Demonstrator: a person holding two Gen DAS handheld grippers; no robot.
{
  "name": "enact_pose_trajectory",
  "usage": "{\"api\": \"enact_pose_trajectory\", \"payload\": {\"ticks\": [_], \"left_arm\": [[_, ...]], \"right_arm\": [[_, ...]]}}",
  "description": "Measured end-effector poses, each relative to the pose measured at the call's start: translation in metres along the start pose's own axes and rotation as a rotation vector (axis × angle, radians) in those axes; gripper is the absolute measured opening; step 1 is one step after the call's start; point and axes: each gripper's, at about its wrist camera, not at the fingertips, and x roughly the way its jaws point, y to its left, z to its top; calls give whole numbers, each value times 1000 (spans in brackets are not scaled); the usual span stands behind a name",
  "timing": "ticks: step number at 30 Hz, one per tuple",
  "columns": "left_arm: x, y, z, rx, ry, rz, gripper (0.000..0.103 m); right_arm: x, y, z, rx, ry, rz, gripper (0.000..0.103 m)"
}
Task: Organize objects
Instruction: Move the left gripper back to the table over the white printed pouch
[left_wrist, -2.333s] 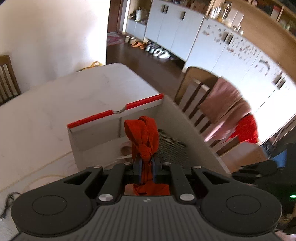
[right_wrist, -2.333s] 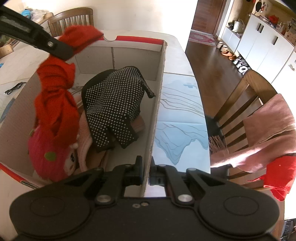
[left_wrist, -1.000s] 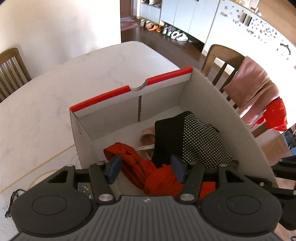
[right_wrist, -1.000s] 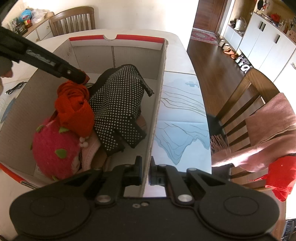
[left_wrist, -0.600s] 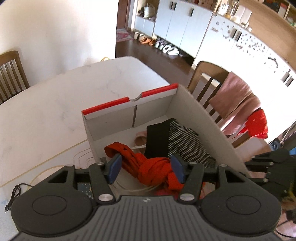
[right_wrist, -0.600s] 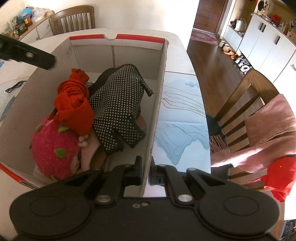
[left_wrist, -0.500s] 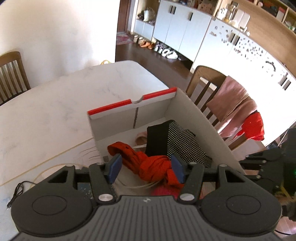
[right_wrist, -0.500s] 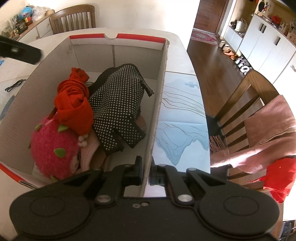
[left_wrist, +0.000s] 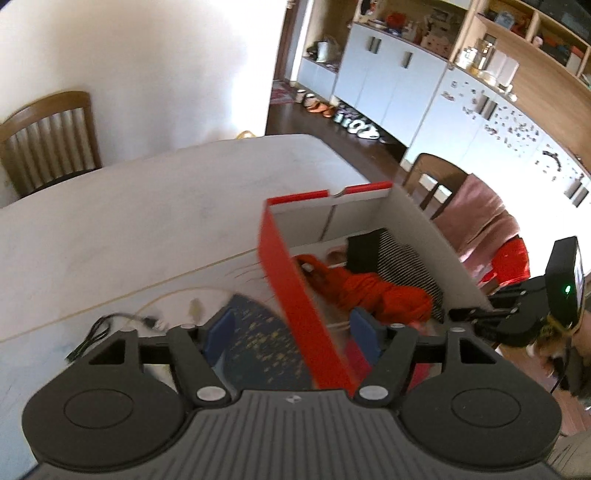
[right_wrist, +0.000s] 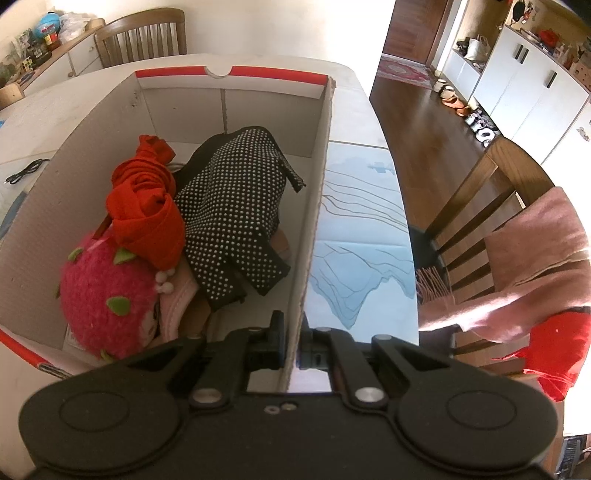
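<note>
A cardboard box (right_wrist: 317, 177) with red rims stands on the white table (left_wrist: 147, 221). Inside lie a red knotted cloth (right_wrist: 144, 206), a black dotted garment (right_wrist: 236, 206) and a pink strawberry plush (right_wrist: 107, 295). My right gripper (right_wrist: 291, 332) is shut on the box's right wall. My left gripper (left_wrist: 291, 328) is open and empty, its blue fingers either side of the box's red left wall (left_wrist: 295, 295). The red cloth (left_wrist: 369, 291) shows in the box beyond it.
A black cable (left_wrist: 110, 328) and a blue patterned mat (left_wrist: 251, 343) lie on the table left of the box. A blue-printed sheet (right_wrist: 362, 240) lies right of it. Wooden chairs (right_wrist: 476, 206) with pink and red cloths stand at the table's right side.
My left gripper let go of the red cloth into the box, then pulled back and left, now straddling the box's left wall. The right gripper has stayed clamped on the box wall.
</note>
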Motion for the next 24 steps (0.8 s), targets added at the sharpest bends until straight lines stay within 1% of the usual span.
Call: {"api": "enact_pose_trajectory", "payload": {"ticks": [3, 4, 5, 7, 11, 14, 16, 19, 24], "left_arm": [[-6, 13, -14, -22, 6, 18, 72], [-8, 16, -18, -30, 6, 24, 73], [-10, 20, -23, -39, 7, 31, 75], [-14, 28, -34, -56, 3, 46, 83], [-18, 44, -56, -108, 5, 57, 86], [-18, 59, -73, -166, 10, 94, 92], [-16, 67, -84, -203, 17, 110, 99], [-13, 78, -102, -264, 22, 142, 100], [-10, 89, -126, -329, 41, 192, 102]], "right_arm": [[0, 0, 0, 1, 1, -5, 5], [0, 1, -1, 0, 1, -8, 5], [-1, 1, 0, 1, 2, -10, 5], [-1, 2, -1, 2, 3, -13, 5], [0, 3, 0, 4, 6, -19, 5], [0, 4, 0, 6, 6, -24, 5], [0, 4, 0, 7, 7, -27, 6], [0, 5, 0, 6, 7, -31, 6], [0, 6, 0, 6, 8, -37, 6]]}}
